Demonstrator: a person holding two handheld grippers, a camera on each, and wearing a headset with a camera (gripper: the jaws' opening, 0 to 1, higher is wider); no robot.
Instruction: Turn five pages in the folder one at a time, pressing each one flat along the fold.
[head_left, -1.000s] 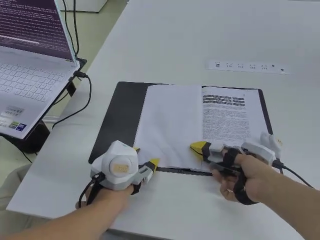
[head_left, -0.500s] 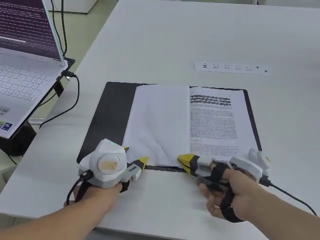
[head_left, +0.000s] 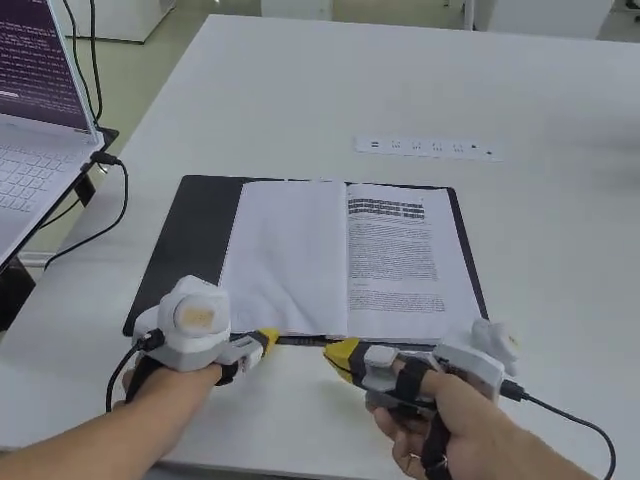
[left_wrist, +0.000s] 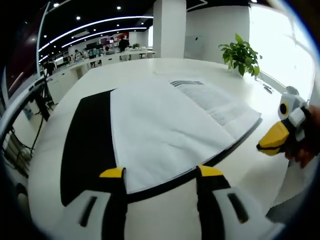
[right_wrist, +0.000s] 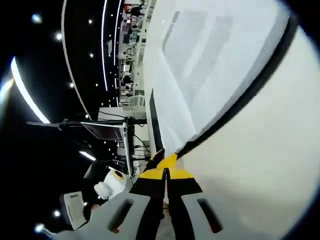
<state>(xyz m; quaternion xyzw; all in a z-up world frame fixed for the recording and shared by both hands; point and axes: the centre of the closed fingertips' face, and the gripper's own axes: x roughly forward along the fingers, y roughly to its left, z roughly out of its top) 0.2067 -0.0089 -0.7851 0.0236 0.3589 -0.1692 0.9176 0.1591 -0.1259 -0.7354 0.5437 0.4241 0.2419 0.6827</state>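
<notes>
Black folder (head_left: 185, 250) lay open on the white table (head_left: 300, 90), blank sheet (head_left: 285, 255) on the left and printed page (head_left: 395, 260) on the right.

Head view: right gripper (head_left: 340, 355) had come off the fold since a second ago and sat just off the near edge. I judged that press finished and the next turn due. Left gripper (head_left: 262, 340) was near it. Laptop (head_left: 25, 120), cable (head_left: 85, 220) and power strip (head_left: 430, 147) were well apart; nothing blocked the pages.

Left gripper view: jaws spread, holding nothing, at the folder's near edge.

Right gripper view: jaws pressed together, empty.
</notes>
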